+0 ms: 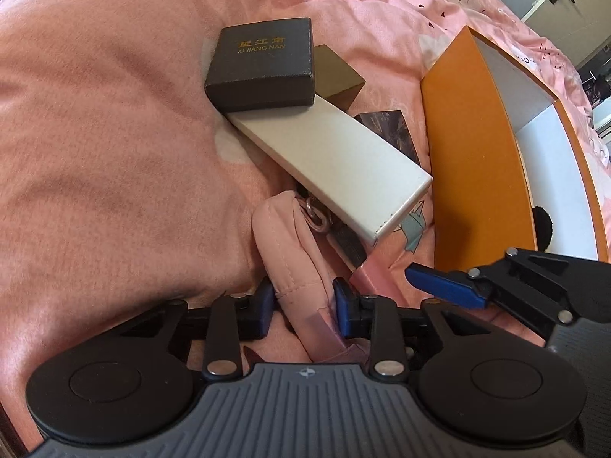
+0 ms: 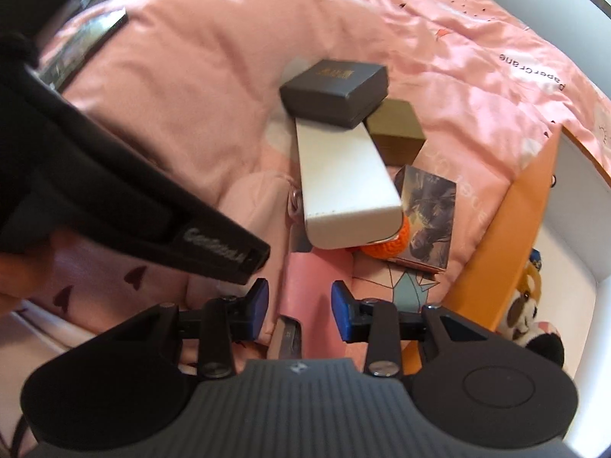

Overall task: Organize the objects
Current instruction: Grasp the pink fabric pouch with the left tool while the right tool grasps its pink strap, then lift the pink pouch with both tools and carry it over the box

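nearest, left gripper [image 1: 304, 301]: jaws clenched on the pink fabric pouch [image 1: 292, 244], which rises up and away from them; a small ring fitting shows at its far end.

right gripper [image 2: 299, 307]: jaws part-open over a flat pink case [image 2: 305, 278]; the pads do not visibly press it, so it counts as released. in the left view its blue fingertip [image 1: 431, 278] sits just right of the pouch, beside the orange box [image 1: 477, 175].

beyond, on the pink bed cover [image 1: 95, 133]: white long box [image 1: 332, 156], long axis running diagonally from far-left to near-right, its near end just beyond the pouch. a dark lidded box [image 1: 263, 65] rests on its far end; a brown box [image 1: 336, 72] touches behind. a printed card packet [image 2: 429, 217] and an orange knitted item [image 2: 385, 244] lie right of the white box.

judgement: the orange box, open and to the right, is the likely destination; the pouch lies left of it, the left hand already on it.
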Demonstrator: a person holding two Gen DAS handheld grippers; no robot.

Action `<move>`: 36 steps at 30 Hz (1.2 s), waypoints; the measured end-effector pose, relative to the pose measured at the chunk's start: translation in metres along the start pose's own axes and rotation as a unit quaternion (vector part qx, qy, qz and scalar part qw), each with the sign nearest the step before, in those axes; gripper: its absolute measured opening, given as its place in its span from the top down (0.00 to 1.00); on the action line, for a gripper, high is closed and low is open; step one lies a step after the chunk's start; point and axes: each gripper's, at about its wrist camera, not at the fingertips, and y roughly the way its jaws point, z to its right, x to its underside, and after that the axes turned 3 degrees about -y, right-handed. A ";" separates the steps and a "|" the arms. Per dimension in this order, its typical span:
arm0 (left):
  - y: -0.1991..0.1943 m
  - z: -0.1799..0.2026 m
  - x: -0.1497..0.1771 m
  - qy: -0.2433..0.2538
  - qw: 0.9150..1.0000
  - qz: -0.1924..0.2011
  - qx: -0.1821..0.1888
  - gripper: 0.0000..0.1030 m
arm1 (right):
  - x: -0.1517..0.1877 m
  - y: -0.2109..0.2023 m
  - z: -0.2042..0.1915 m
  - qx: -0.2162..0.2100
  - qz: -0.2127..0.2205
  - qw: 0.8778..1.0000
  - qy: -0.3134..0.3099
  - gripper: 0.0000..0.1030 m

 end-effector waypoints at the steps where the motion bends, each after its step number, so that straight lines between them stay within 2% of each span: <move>1: 0.001 0.000 0.000 0.001 1.000 -0.001 -0.002 0.66 | -0.001 0.004 -0.001 0.003 -0.006 1.000 -0.004 0.63; 11: 0.003 -0.002 0.001 0.001 1.000 -0.001 -0.003 0.66 | -0.004 0.025 0.004 0.005 -0.028 1.000 -0.003 0.63; 12: 0.003 -0.002 0.001 0.002 1.000 -0.001 -0.001 0.66 | -0.004 0.025 0.006 0.004 -0.028 1.000 0.002 0.68; 18: 0.003 0.000 0.001 0.010 1.000 0.003 0.000 0.66 | 0.000 0.016 0.004 0.031 -0.025 0.999 0.003 0.75; 26: 0.007 0.003 -0.002 0.016 1.000 0.004 -0.004 0.66 | 0.001 0.029 0.001 0.050 -0.028 0.998 -0.008 0.74; 36: -0.005 0.016 0.005 0.052 0.998 0.021 -0.013 0.67 | 0.006 -0.003 0.003 0.046 -0.005 0.999 0.012 0.79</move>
